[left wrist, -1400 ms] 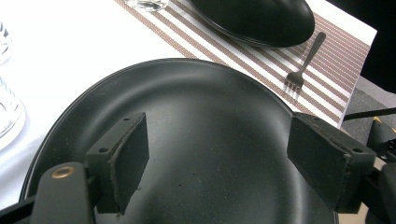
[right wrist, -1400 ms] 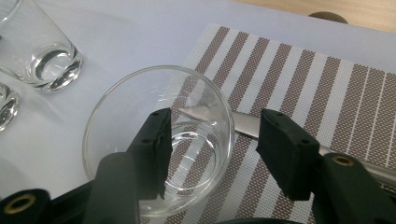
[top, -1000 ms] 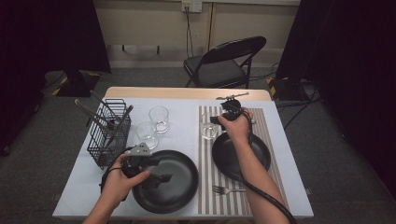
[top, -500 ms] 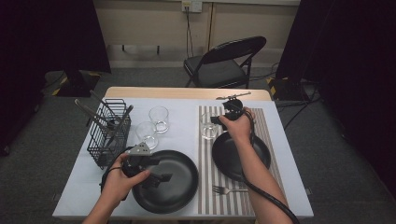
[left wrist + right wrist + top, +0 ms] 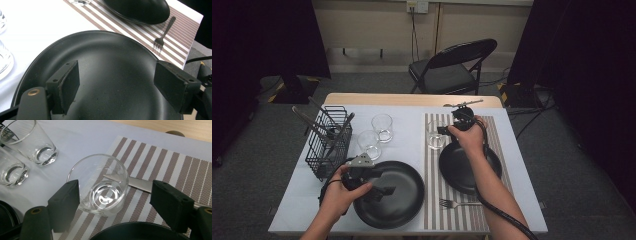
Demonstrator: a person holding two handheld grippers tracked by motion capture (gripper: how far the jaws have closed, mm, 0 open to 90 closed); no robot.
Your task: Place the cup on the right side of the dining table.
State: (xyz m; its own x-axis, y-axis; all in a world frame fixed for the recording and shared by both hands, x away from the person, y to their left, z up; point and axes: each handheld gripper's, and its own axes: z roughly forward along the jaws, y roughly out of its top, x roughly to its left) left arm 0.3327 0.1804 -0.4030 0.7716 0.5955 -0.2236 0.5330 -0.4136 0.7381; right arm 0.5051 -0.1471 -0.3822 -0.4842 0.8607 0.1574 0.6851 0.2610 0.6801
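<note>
A clear drinking glass (image 5: 100, 185) stands upright on the striped placemat (image 5: 160, 162), just beyond a black plate (image 5: 469, 167). My right gripper (image 5: 116, 195) is open around it. Its jaws have just been opening, and the glass sits between them with a gap at the right pad (image 5: 167, 202). In the high view, the right gripper (image 5: 443, 131) sits beside the same glass (image 5: 435, 138). My left gripper (image 5: 116, 82) is open and empty, low over a large black plate (image 5: 112, 55); in the high view the left gripper (image 5: 379, 182) hovers over that plate (image 5: 404, 205).
Two more glasses (image 5: 382, 127) (image 5: 369, 144) stand on the white tabletop left of the placemat. A black wire basket (image 5: 329, 142) with utensils is at the left. A knife (image 5: 140, 183) lies behind the glass and a fork (image 5: 452, 203) near the front edge. A folding chair (image 5: 452, 67) stands beyond the table.
The right gripper's jaws have spread away from the glass on the placemat. Both hands have stayed almost where they were.
</note>
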